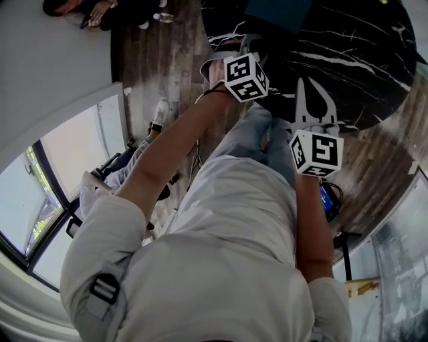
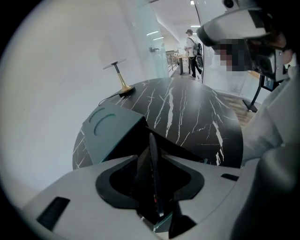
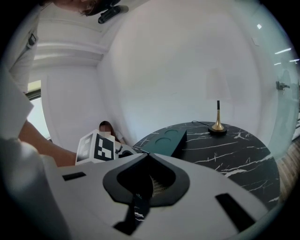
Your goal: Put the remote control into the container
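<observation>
The remote control (image 2: 153, 168) is a thin black slab seen edge-on, standing between the jaws of my left gripper (image 2: 153, 158). The jaws stand apart with dark gaps beside the remote, so the gripper is open. Just ahead lies the dark teal container (image 2: 110, 129), and a teal edge of it shows under the jaws. In the head view the left gripper's marker cube (image 1: 245, 77) hovers at the table's near edge, close to the container (image 1: 281, 12). My right gripper (image 3: 147, 155) is shut on nothing and hangs back from the container (image 3: 166, 140).
The round black marble table (image 2: 197, 117) carries a small gold-stemmed stand (image 2: 123, 86) at its far side. A white wall runs close behind the table. The operator's own legs and torso fill the lower head view. A person (image 2: 192, 51) stands far off in the corridor.
</observation>
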A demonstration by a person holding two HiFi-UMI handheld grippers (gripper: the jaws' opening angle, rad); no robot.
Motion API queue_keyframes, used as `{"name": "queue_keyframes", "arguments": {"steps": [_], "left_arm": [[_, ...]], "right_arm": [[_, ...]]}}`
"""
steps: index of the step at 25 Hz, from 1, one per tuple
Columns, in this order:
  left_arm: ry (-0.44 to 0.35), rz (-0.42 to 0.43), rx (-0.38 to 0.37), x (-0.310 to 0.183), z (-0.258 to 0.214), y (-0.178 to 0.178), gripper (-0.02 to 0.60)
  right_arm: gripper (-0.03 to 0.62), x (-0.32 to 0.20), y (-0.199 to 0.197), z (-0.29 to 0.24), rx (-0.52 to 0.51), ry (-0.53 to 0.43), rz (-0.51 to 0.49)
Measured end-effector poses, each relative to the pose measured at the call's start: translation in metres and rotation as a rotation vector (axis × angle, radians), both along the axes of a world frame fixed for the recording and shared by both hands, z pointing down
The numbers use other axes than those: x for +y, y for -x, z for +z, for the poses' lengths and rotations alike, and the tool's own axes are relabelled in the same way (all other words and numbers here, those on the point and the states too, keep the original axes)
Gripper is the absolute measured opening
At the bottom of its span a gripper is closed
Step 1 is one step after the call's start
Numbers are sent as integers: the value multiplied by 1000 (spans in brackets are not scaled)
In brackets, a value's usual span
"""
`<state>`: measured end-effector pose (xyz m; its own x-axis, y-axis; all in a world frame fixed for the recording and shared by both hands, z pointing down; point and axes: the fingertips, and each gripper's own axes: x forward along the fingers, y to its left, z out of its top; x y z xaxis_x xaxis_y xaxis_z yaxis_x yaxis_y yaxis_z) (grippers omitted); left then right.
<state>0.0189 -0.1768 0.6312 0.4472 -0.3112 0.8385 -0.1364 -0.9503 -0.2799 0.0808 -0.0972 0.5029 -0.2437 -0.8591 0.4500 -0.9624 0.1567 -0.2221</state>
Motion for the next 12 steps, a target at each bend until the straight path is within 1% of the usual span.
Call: {"name": "queue_keyframes", "arguments": {"steps": [2,4,6,9,10,12], "left_arm": [[-3,-30,34,2,-17,4,141],[-1,-78,95,0,-41,8,141],[19,-137,193,2,-71,10,141],[64,-211,378,13,-121,12,141],[75,-224,432,18,-137,12,141],[79,-233,503,26,-165,11,141]], "right_arm": [[12,1,1,-6,0,-10,-8],[12,-2,1,-15,5,-30,-21],[12,-5,2,-27,8,-50,-36],[12,-5,7,-51,7,-85,-60],[11,-6,8,-60,7,-100,-68],[12,-8,8,-79,6,-131,-79]]}}
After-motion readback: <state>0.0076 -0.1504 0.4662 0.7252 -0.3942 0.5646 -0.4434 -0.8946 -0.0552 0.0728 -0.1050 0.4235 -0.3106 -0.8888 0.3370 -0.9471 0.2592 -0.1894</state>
